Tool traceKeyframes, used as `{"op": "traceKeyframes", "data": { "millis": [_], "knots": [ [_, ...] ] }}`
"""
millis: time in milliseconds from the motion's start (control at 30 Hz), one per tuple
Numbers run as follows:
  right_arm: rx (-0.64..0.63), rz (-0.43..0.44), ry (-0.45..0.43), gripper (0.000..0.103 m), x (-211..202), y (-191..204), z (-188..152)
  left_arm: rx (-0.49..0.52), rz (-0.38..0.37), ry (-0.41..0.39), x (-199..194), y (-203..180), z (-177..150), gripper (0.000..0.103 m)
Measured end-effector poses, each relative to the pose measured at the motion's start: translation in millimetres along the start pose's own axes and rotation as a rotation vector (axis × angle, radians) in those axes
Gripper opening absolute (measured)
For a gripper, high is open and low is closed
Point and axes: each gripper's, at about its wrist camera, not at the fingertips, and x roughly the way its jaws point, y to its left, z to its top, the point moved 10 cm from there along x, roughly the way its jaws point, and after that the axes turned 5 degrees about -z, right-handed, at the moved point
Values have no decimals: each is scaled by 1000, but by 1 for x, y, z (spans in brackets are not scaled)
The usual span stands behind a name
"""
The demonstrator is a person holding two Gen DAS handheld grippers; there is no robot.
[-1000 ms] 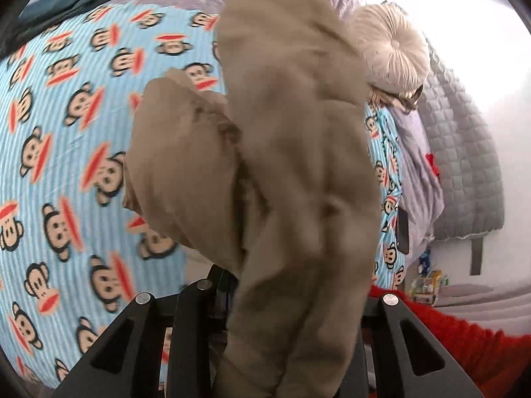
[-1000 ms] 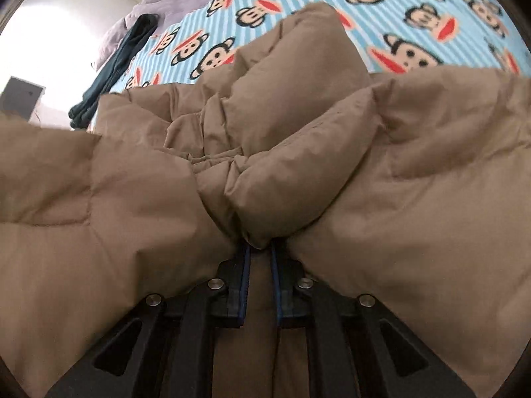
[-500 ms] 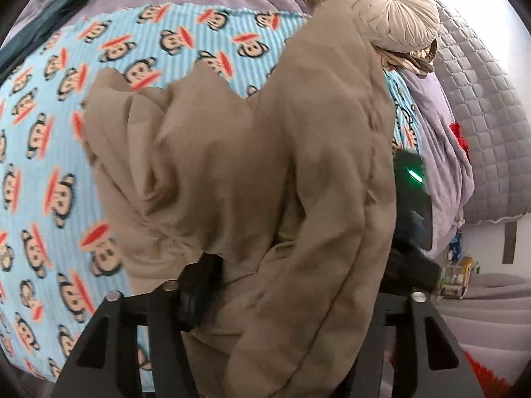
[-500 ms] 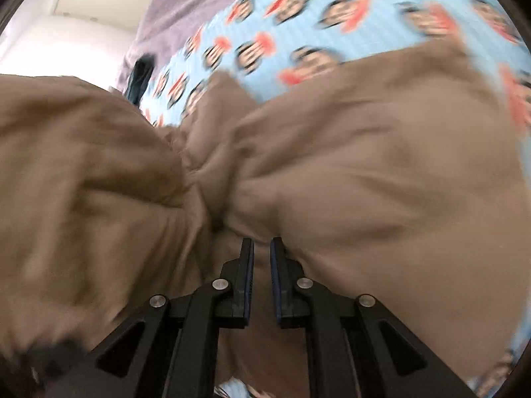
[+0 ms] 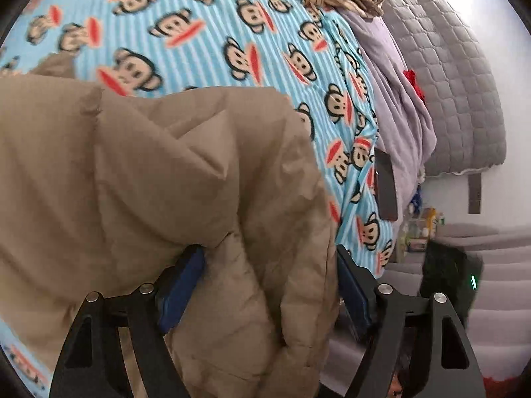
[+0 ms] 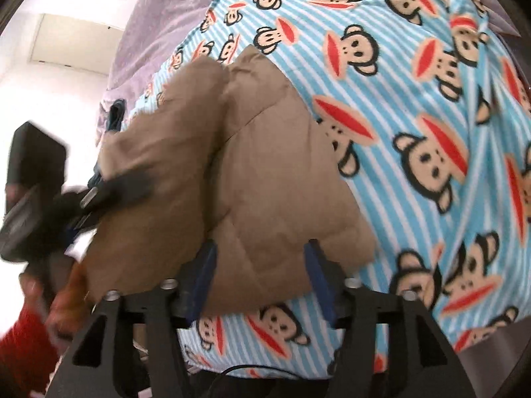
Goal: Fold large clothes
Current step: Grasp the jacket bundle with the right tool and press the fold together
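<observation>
On the bed point(image 6: 415, 106), near edge: your tan jacket point(image 6: 239, 172) lies bunched | left claw point(image 5: 265, 285) opening, fabric between its pads | right claw point(image 6: 259, 278) opening, releasing jacket hem | fold laid; smoothing probably remains.

The left wrist camera looked steeply down along its own fingers point(image 5: 351, 285) from close above the tan puffer jacket point(image 5: 159, 192), facing across the monkey-print blanket point(image 5: 212, 33) toward a grey quilted headboard point(image 5: 444, 66). The right wrist camera looked down just as near over the jacket point(image 6: 252, 172) and blanket point(image 6: 415, 106), facing a bright wall. Both shared jacket and blanket, and the blurred dark device point(image 6: 49, 199) at the right view's left edge was probably the left gripper.
</observation>
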Motion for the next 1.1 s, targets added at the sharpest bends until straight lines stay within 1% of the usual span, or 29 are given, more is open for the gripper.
{"op": "traceKeyframes", "data": {
  "millis": [67,100,167,233,300,367,433,467,500,533,567,600,667,700,733,767,800,833,867,900,967,1000,1033,1067,1100],
  "knots": [
    [-6,40,-7,81,-12,1,-10,-24,-35,16,10,1,10,78],
    [-12,63,-11,81,-18,7,-14,-37,-48,20,16,1,16,78],
    [-40,101,-6,82,-26,18,-20,-40,-42,23,22,2,21,78],
    [-79,131,16,85,-25,35,-27,-26,-28,26,27,-2,25,78],
    [-120,165,53,85,-17,55,-37,-14,-12,25,29,-3,26,78],
    [-158,180,82,85,-9,71,-48,1,3,20,27,-5,26,78],
    [-163,184,82,85,-4,81,-51,27,23,-4,17,-9,27,78],
    [-155,176,74,85,0,83,-49,50,36,-31,7,-12,28,78],
    [-139,150,59,84,5,83,-43,71,52,-61,-4,-13,29,78],
    [-116,109,43,69,9,79,-36,91,75,-96,-15,-13,31,78],
    [-86,86,31,21,11,73,-29,114,117,-152,-34,-10,34,78],
    [-61,72,34,15,14,68,-24,128,150,-202,-52,-5,36,78],
    [12,35,17,15,13,46,-17,122,213,-298,-88,12,40,78],
    [26,23,13,15,13,39,-16,110,236,-327,-99,20,41,78],
    [35,5,11,15,12,30,-16,85,286,-375,-119,38,42,78],
    [42,-10,12,15,12,22,-17,75,312,-393,-127,49,42,78],
    [56,-20,19,15,13,12,-18,62,360,-407,-135,65,42,78],
    [72,-24,25,15,14,5,-20,44,409,-403,-139,82,43,78],
    [86,-24,30,15,13,0,-22,22,429,-397,-137,96,44,78],
    [101,-24,35,15,13,-6,-25,9,426,-394,-134,105,45,78],
    [115,-27,49,16,16,-17,-29,17,426,-386,-117,111,52,78],
    [120,-25,65,17,19,-21,-33,29,438,-381,-110,111,54,78],
    [135,-13,98,19,22,-25,-36,50,471,-375,-99,112,58,78],
    [159,18,129,19,20,-28,-38,64,506,-377,-91,114,61,78],
    [164,54,140,20,14,-27,-37,69,519,-381,-87,114,63,78]
  ]
}}
